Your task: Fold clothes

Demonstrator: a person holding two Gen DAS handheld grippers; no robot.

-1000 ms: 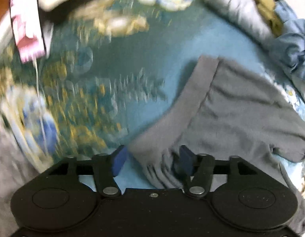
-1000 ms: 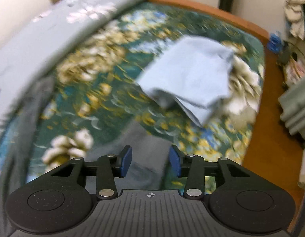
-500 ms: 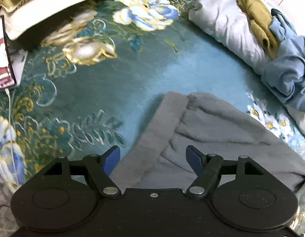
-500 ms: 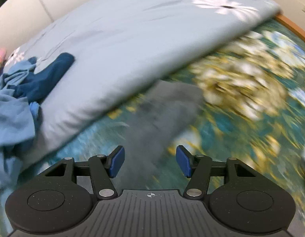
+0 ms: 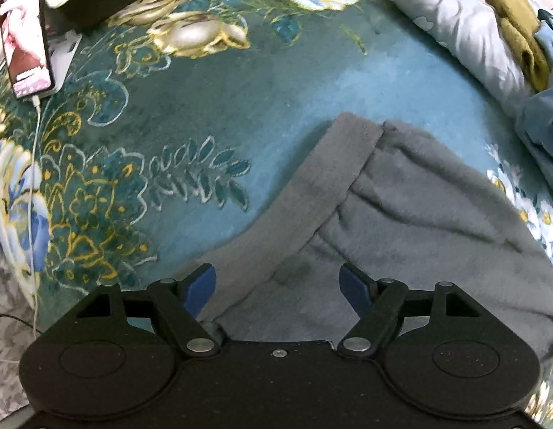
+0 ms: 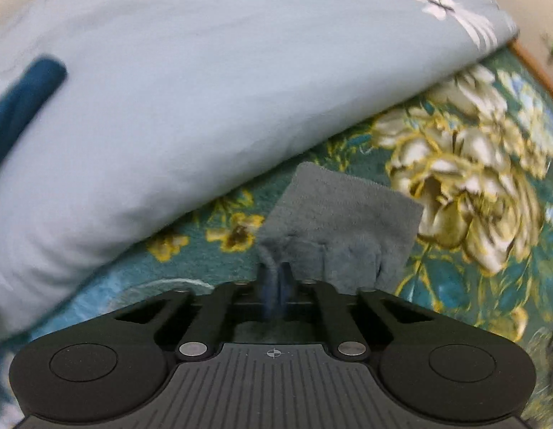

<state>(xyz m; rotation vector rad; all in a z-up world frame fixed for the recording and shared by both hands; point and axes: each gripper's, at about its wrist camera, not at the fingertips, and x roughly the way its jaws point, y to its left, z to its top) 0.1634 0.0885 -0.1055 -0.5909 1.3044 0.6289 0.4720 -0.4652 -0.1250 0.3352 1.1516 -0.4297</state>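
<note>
A grey fleece garment [image 5: 401,214] lies on the teal flowered bedspread [image 5: 212,100]; its ribbed band [image 5: 312,193] runs diagonally toward my left gripper [image 5: 278,287]. That gripper hangs straight above the band with its blue pads wide apart, open and not pressing the cloth. In the right wrist view the garment's far end [image 6: 348,214] lies flat beside a pale blue quilt. My right gripper [image 6: 274,275] is shut on a pinched edge of this grey cloth, which bunches up between the blue pads.
A folded pale blue quilt [image 6: 205,71] fills the back of the right wrist view, with a dark blue garment [image 6: 22,96] on it. A pile of olive [image 5: 516,21] and blue clothes [image 5: 541,132] lies at right. A phone [image 5: 24,39] on a white cable lies far left.
The right gripper swept from over a light blue folded cloth to the grey garment's end and shut on its edge. The left gripper shifted along the ribbed band and opened a little wider.
</note>
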